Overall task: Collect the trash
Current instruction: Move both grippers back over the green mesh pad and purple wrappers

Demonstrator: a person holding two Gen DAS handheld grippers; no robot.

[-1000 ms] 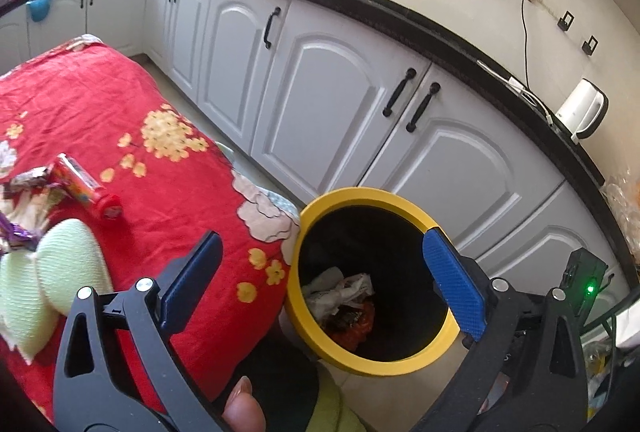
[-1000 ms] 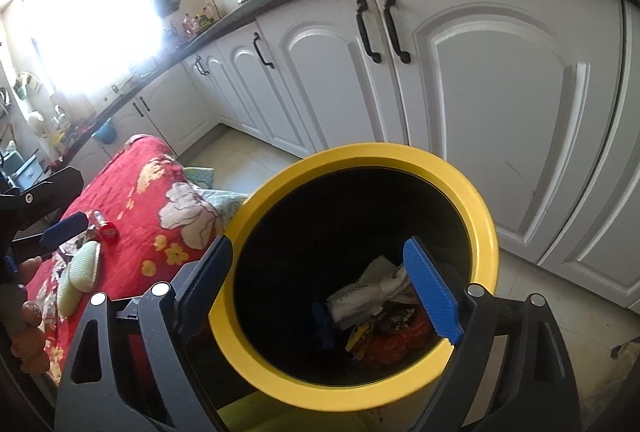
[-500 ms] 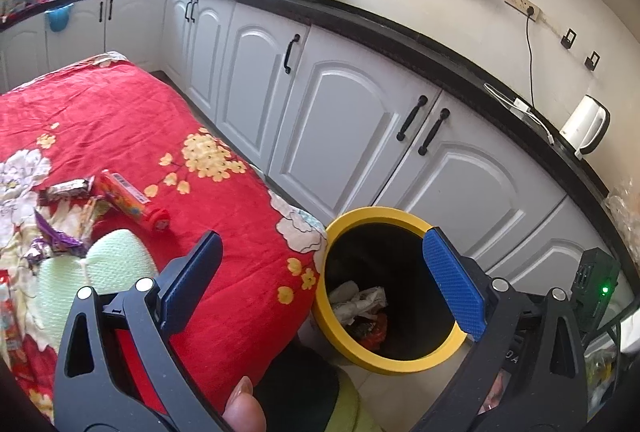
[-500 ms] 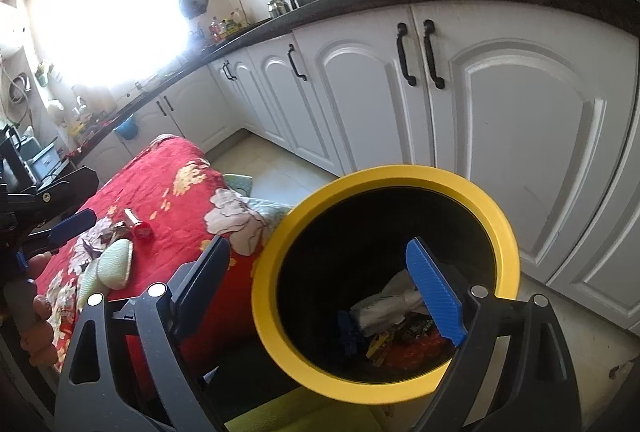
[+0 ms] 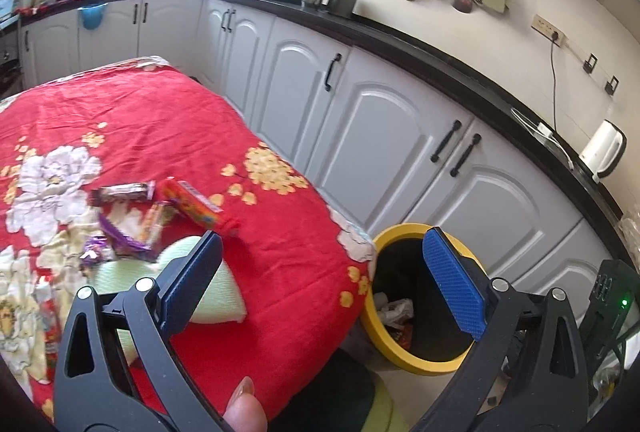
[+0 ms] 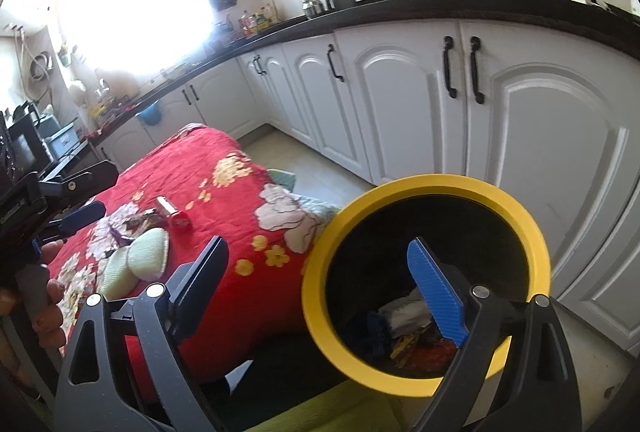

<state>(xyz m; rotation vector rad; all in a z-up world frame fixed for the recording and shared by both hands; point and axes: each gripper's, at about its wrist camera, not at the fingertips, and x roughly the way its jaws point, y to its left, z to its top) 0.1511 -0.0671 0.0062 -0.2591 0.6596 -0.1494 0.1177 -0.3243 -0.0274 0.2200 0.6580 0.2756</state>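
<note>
White cupboard doors and a dark worktop curve behind a table under a red floral cloth (image 5: 168, 120), and the litter still to be collected lies on that cloth. Seen along the left gripper (image 5: 320, 268), whose jaws stand wide apart and empty, the wrappers sit at about ten o'clock: a red tube-shaped packet (image 5: 192, 206) with its long axis running from ten to four, a dark bar wrapper (image 5: 122, 191) lying nearly crosswise beside it, and purple wrappers (image 5: 120, 240) closer in, touching a pale green pad (image 5: 200, 288). The yellow-rimmed bin (image 6: 520, 210) stands on the floor just off the table's corner, at roughly four o'clock from the left jaws, with crumpled rubbish already inside.

The right gripper (image 6: 320, 280) hangs over the bin's mouth — jaws likewise spread, nothing between them — so the wrappers lie well apart from it, up at ten o'clock. By this layout the left gripper looks the nearer one for the next pick; the red packet would want the jaws turned across its length.
</note>
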